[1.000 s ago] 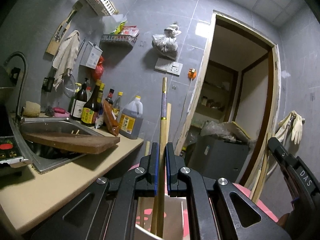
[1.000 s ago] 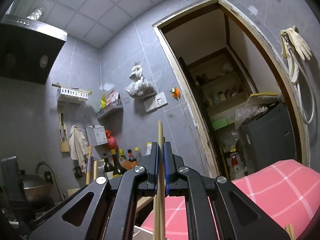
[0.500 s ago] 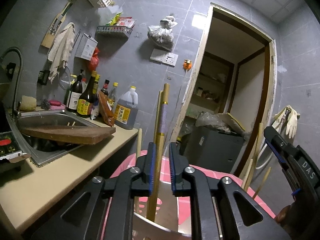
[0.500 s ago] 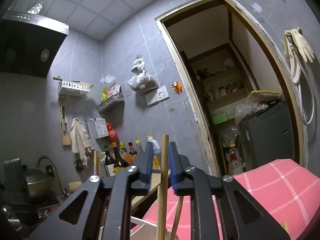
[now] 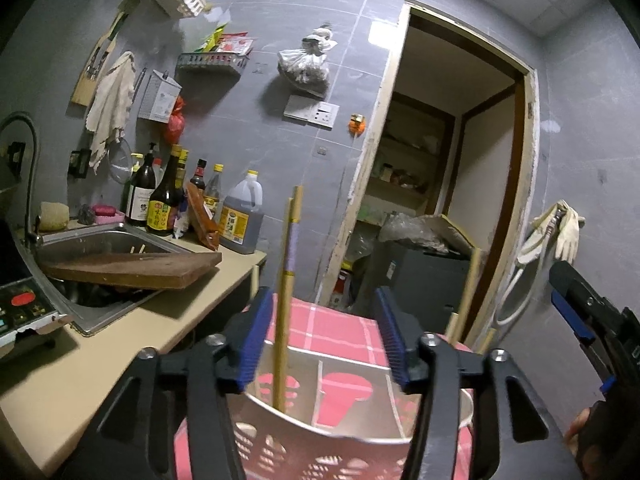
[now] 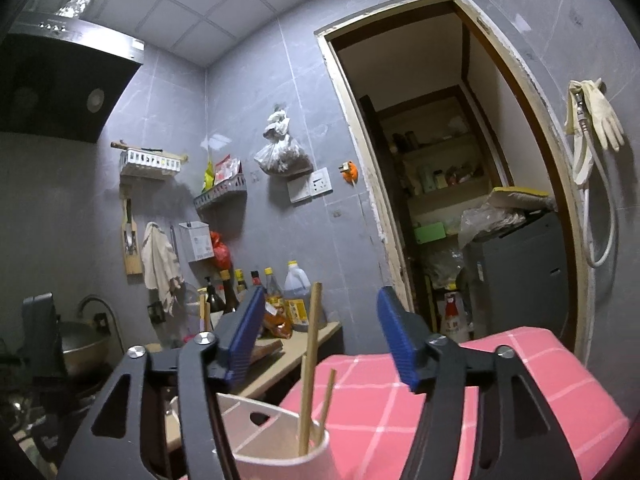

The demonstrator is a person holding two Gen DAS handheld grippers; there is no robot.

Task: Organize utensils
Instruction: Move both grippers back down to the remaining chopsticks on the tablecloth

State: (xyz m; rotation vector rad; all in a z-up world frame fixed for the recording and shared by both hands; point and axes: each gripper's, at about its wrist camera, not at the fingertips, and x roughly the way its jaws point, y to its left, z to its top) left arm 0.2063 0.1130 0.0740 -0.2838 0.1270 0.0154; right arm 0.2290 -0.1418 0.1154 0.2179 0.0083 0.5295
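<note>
A pink checked cloth (image 5: 340, 330) covered the surface nearest the cameras, and on it stood a white perforated holder (image 5: 320, 436) with inner dividers. Beside it ran a beige counter (image 5: 80, 364) with a steel sink (image 5: 100, 240) bridged by a dark wooden board (image 5: 132, 270); glass and plastic bottles (image 5: 192, 208) lined the grey tiled wall, and an open doorway (image 5: 452, 184) lay beyond. The left gripper (image 5: 324, 340) had just been opening; its ribbed blue pads stood apart, and a purple-banded chopstick (image 5: 289, 280) rose upright in the holder between them, close to the left pad, touch uncertain. The right gripper (image 6: 320, 340) had also just been opening, its jaws wide apart around a plain wooden chopstick (image 6: 311, 360) leaning free in the holder's round cup (image 6: 288, 460).
</note>
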